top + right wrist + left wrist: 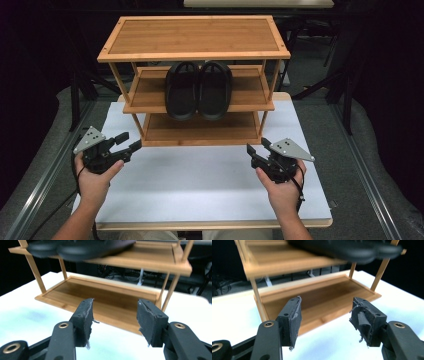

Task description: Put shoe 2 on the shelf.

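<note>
The left gripper (pixel 129 142) sits with its jaws spread wide and nothing between them; in the left gripper view the worn black pads (pixel 294 315) frame only bare table and the rack beyond. The right gripper (pixel 256 146) is the same — jaws parted wide, empty, the frayed pads (pixel 86 316) in its own view closing on nothing. Each is held in a hand low over the white tabletop (pixel 200 185), one at either front corner of the three-tier bamboo shoe rack (pixel 195 50), just short of its lowest shelf and not touching it.

Ahead of both grippers and above them, between the two, the pair of black rubber slippers (pixel 199 90) lies side by side on the rack's middle shelf, toes overhanging the front edge toward the person. The bottom shelf (pixel 105 296) straight in front of the jaws is bare, and so is the top board.

As a judgement: the slippers look neatly stowed (paired, level, centred), so either they are placed and the grippers are clear of the work, or taking them off is not yet begun — from this moment alone I cannot tell which. Nothing is in hand now.
</note>
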### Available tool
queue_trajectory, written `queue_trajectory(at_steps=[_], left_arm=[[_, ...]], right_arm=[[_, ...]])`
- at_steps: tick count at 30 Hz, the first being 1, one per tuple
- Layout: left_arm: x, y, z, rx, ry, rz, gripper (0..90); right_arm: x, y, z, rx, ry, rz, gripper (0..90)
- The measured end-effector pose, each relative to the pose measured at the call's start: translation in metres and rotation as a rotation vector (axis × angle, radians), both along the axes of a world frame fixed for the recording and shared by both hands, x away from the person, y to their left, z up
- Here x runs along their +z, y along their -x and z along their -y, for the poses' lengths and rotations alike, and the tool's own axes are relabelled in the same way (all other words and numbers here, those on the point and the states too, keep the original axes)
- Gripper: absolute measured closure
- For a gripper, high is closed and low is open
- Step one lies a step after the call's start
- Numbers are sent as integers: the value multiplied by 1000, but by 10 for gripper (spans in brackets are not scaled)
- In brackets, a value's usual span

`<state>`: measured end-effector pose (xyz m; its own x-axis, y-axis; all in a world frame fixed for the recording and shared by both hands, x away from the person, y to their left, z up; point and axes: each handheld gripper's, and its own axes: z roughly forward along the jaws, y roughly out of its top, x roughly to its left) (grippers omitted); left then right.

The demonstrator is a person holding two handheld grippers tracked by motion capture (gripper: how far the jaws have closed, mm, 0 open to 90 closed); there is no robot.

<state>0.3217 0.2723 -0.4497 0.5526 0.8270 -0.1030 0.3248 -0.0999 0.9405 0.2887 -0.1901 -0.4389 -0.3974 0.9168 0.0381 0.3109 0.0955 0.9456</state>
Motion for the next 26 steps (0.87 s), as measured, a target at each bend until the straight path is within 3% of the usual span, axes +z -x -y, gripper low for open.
queue_trajectory(at_steps=[8, 16, 19, 21, 24, 26], left_arm=[[-36, 8, -11, 32, 32, -73, 413], [-58, 18, -21, 48, 9, -106, 416], [-70, 22, -21, 26, -5, -126, 421], [-79, 23, -22, 13, 5, -166, 425], [-86, 20, -19, -3, 8, -203, 426], [-90, 18, -15, -20, -8, -212, 426]], right_arm=[[-32, 6, 8, -27, -23, -42, 466], [-57, 12, 9, -46, -11, -82, 466], [-66, 15, 10, -52, -20, -82, 466], [-75, 17, 11, -59, -25, -79, 466], [-87, 18, 12, -60, -41, -100, 460], [-94, 17, 11, -63, -24, -124, 455]])
